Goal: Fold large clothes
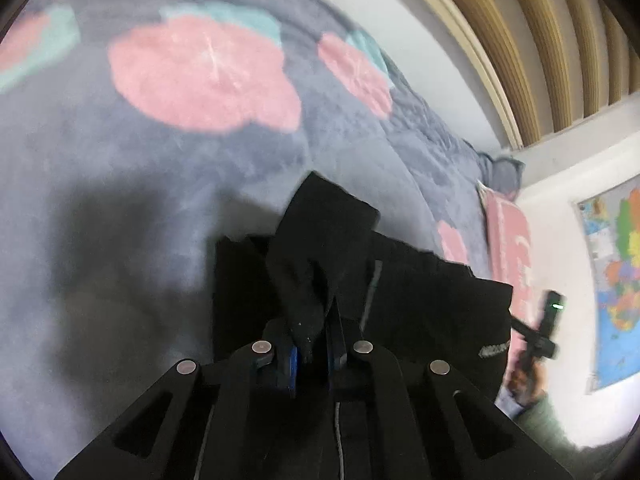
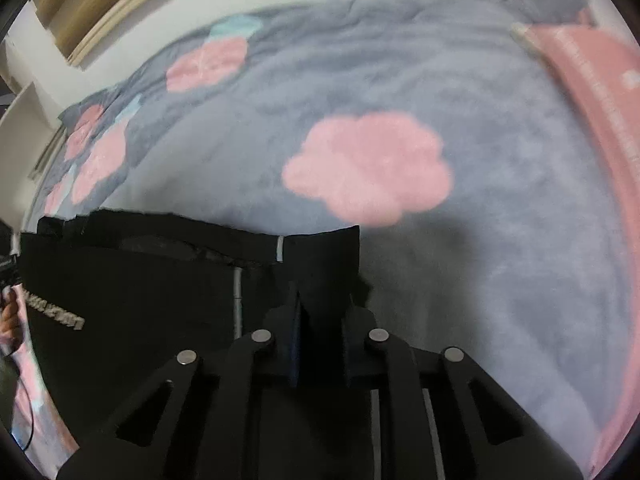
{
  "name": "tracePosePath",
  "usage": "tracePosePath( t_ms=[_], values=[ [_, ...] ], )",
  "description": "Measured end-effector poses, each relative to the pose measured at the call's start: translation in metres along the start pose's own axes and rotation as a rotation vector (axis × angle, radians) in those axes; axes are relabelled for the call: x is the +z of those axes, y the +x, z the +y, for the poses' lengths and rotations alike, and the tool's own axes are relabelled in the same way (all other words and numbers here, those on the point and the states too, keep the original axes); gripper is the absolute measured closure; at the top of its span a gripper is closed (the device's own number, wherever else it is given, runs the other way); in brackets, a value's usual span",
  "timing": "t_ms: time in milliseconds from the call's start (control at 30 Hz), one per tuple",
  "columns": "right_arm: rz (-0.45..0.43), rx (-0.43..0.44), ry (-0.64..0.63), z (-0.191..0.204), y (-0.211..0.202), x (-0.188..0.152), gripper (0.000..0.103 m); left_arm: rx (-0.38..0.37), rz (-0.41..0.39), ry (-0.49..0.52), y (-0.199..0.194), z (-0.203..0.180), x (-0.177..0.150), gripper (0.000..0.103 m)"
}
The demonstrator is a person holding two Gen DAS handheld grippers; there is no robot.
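— What did the left gripper (image 1: 312, 344) have hold of?

— A bunched fold of the black garment (image 1: 420, 300). Its jaws were clenched on the cloth, and a flap of the fabric stood up just beyond the fingertips.

— And the right gripper (image 2: 320, 324)?

— Same story on the other end. It was clamped on a corner of the black garment (image 2: 140, 292), with the cloth pinched between the blue-edged pads (image 2: 294, 344).

— Where was the garment lying?

— On the bed, over a grey blanket (image 2: 500, 200) with pink flower shapes. It stretched between the two tools, its top edge running fairly straight across the right wrist view. A pale stripe marked a seam, and a light printed label (image 2: 54, 314) showed on the fabric.

— Anything else around?

— A pink pillow (image 2: 592, 92) sat at the far end of the blanket. In the left wrist view the other tool appeared at the right edge, held in a hand (image 1: 524, 380), with a coloured map (image 1: 616, 280) on the white wall behind. Tan curtains (image 1: 540, 40) hung above the bed. Both views were blurred, so the label could not be read.
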State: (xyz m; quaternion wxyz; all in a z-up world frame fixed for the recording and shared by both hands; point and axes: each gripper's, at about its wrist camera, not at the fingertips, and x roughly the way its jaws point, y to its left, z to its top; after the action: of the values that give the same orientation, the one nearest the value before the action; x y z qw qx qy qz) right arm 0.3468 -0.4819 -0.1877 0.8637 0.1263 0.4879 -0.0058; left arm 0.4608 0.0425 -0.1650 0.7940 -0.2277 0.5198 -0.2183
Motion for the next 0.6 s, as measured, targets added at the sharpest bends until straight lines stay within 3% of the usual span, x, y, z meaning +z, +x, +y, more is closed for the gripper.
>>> tracePosePath(
  t_ms=[67,167,233,300,400,500,600],
  values=[
    [-0.066,-0.065,-0.016,0.004,-0.029,0.011,0.088,0.024,-0.078,-0.009,-0.028,-0.008,-0.001,0.094],
    [-0.139,-0.082,-0.005,0.007,-0.052,0.034,0.089,-0.031,-0.195,-0.071,-0.067,-0.012,0.010,0.095],
    [-0.150,-0.117,-0.014,0.010,-0.046,0.049,0.089,-0.008,-0.216,-0.071,-0.068,-0.015,0.020,0.095],
    [-0.124,-0.135,0.010,0.009,-0.025,0.058,0.089,0.056,-0.208,-0.079,-0.054,-0.013,0.028,0.095],
    [-0.015,-0.154,0.042,0.004,0.030,0.060,0.090,0.164,-0.152,-0.117,-0.012,0.003,0.032,0.095],
    [0.120,-0.155,0.053,0.001,0.088,0.044,0.090,0.227,-0.062,-0.169,0.031,0.028,0.025,0.094],
    [0.171,-0.143,0.075,0.001,0.109,0.033,0.088,0.259,-0.013,-0.205,0.056,0.044,0.018,0.088]
  ],
)
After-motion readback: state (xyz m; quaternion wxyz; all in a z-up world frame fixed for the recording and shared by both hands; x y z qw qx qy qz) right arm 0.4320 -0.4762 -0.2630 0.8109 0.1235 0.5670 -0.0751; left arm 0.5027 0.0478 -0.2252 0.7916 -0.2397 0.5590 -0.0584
